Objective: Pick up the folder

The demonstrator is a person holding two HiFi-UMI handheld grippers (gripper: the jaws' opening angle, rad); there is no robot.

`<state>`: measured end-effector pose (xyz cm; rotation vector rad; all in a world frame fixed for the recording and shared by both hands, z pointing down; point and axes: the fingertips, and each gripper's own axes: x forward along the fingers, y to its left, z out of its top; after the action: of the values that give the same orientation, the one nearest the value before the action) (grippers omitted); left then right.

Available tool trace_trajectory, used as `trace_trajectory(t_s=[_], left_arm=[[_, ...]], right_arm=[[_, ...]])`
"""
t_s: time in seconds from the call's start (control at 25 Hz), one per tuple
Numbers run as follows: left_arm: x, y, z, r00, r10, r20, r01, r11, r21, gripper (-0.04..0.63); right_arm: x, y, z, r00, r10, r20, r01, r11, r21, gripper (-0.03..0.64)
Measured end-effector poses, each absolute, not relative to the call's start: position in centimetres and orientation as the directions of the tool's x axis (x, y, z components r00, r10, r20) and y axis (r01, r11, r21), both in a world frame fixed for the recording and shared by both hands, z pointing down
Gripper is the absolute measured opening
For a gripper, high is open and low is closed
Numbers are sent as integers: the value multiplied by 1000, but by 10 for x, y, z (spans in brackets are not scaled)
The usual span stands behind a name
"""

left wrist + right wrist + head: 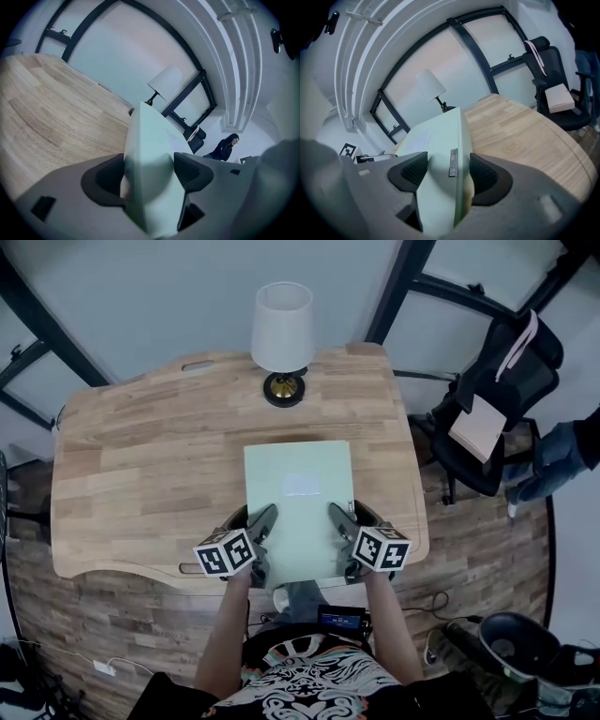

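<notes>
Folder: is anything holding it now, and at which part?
Yes, both hold the folder: the left gripper is shut on its left edge, the right gripper on its right edge, nearest the person.

Wood desk (131,474) w/ lamp (282,334), black chair (497,399), wood floor (112,624)

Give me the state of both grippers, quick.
Left gripper: closed on the left edge of the folder.
Right gripper: closed on the folder's right edge.
</notes>
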<state>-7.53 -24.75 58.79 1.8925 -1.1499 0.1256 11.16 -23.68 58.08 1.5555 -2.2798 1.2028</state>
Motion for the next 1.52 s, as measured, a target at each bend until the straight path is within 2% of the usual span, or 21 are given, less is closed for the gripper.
trace_trajectory(t_s=[0.32,1.08,1.52], left_arm=[[-76,-234,533,549,-720,425,-769,-236,594,313],[-84,-172,486,549,-751,368,-764,-271,586,313],[-84,-155,485,553,-753,357,-752,-266,603,313]], right_arm=[[112,-223,534,-468,-778,419,-823,210,-528,273],[105,-160,485,-461,-811,362,-831,251,-496,272],[104,-144,480,-459,-804,377,-840,256,-477,268]])
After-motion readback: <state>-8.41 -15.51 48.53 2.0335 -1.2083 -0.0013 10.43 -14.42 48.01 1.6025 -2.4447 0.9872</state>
